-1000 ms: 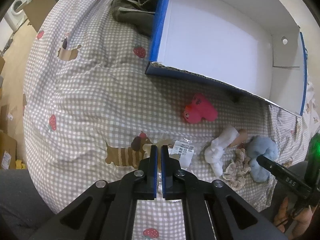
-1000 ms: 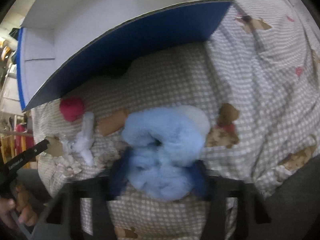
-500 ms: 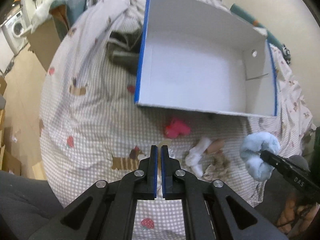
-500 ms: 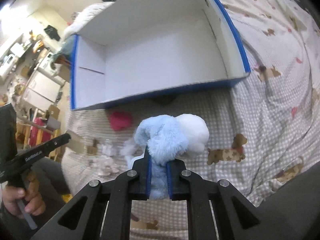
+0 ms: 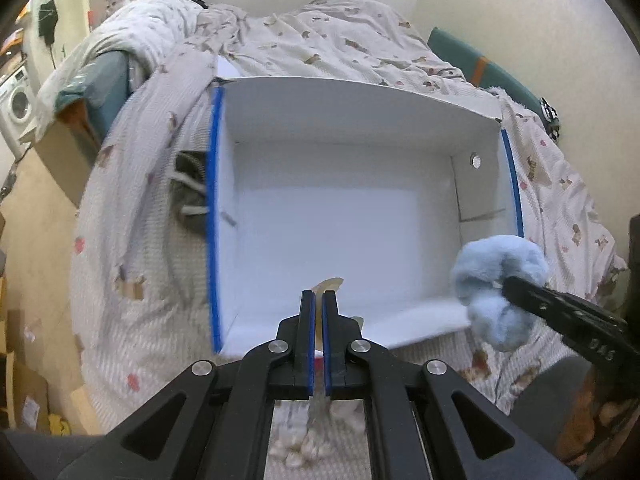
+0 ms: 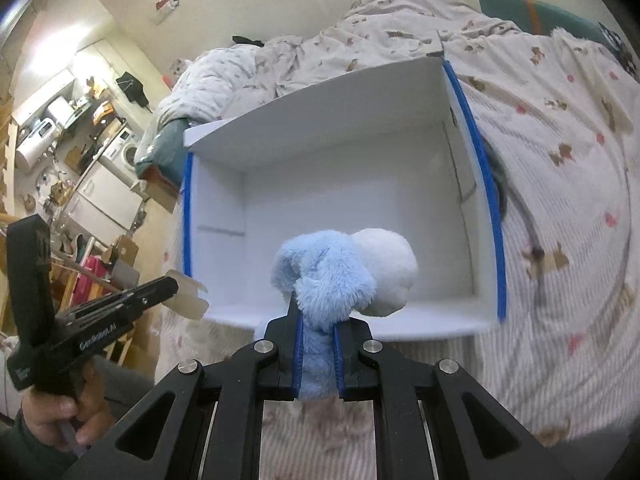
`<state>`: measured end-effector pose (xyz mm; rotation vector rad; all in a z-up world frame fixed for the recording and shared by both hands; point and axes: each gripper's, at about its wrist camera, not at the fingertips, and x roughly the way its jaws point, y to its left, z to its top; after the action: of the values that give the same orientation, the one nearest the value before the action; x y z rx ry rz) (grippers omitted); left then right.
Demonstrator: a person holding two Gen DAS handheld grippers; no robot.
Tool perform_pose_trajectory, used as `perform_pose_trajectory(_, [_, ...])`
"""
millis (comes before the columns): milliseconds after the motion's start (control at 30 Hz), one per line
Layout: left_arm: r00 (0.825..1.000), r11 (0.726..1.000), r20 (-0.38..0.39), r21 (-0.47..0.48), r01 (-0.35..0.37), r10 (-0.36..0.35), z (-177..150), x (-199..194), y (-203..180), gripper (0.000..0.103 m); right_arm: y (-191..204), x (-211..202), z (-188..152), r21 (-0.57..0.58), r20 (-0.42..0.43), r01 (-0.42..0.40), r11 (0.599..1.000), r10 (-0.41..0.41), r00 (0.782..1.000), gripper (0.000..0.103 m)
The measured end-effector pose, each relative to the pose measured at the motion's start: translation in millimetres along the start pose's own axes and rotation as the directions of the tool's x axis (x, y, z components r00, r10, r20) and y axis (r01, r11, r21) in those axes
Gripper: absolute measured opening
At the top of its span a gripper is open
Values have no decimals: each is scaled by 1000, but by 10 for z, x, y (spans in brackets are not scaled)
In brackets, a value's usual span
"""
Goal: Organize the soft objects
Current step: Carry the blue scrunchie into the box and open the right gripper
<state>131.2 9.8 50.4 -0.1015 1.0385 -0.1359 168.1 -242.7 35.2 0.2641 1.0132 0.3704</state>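
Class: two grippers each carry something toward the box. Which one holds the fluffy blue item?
The right gripper clamps the fluffy blue plush; the left gripper pinches only a thin, pale translucent piece.

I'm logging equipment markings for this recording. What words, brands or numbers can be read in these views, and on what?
"GenRobot.AI": white lettering on the side of the black left gripper, right wrist view.
White characters on the black right gripper, left wrist view: too blurred to read.
Blue-edged white cardboard box and fluffy light-blue plush toy: no text visible.
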Motion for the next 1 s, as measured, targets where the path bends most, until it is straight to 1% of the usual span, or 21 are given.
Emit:
perform_pose_trajectory(67, [999, 999, 8, 10, 31, -31, 68, 187, -30, 3, -34, 176, 66, -3, -22, 19, 1000, -19, 1000, 14])
perform_pose_trajectory(100, [999, 999, 8, 19, 31, -31, 68, 252, -40, 3, -63, 261, 93, -5, -28, 19, 1000, -19, 999, 14])
perform_pose_trajectory(200, [1000, 999, -4, 46, 9, -9, 76, 523, -78, 3, -139, 499, 99, -14, -52, 45, 999, -46, 998, 14])
perform_pose_trajectory(367, [997, 999, -72, 42, -10, 13, 44, 907, -88, 3, -223, 865, 76, 2, -107, 62, 998, -61, 992, 14])
perform_pose_trajectory(433, [997, 998, -72, 59, -28, 32, 28, 992, -99, 3, -242, 972, 78, 3, -117, 77, 997, -76, 990, 14])
perform_pose_trajectory(467, [996, 997, -71, 65, -41, 45, 30, 1031, -105, 3, -257, 1025, 73, 6, -127, 84, 996, -82, 988, 14])
perform_pose_trajectory(567, [997, 997, -66, 62, -45, 50, 47, 1095, -125, 3, -282, 1158, 70, 17, -147, 95, 995, -91, 985, 14])
perform_pose_trajectory(733, [996, 995, -55, 63, -72, 75, 77, 1193, -152, 3, -246, 1294, 77, 15, -156, 108, 994, -104, 982, 14])
perform_pose_trajectory(933, [995, 996, -61, 45, -76, 78, 79, 1226, -133, 5, -215, 1253, 38, -7, -135, 128, 992, -128, 982, 16])
perform_pose_trajectory(1000, [995, 996, -64, 40, -74, 76, 32, 1189, -121, 5, -215, 1233, 35, -4, -135, 130, 992, -129, 982, 17])
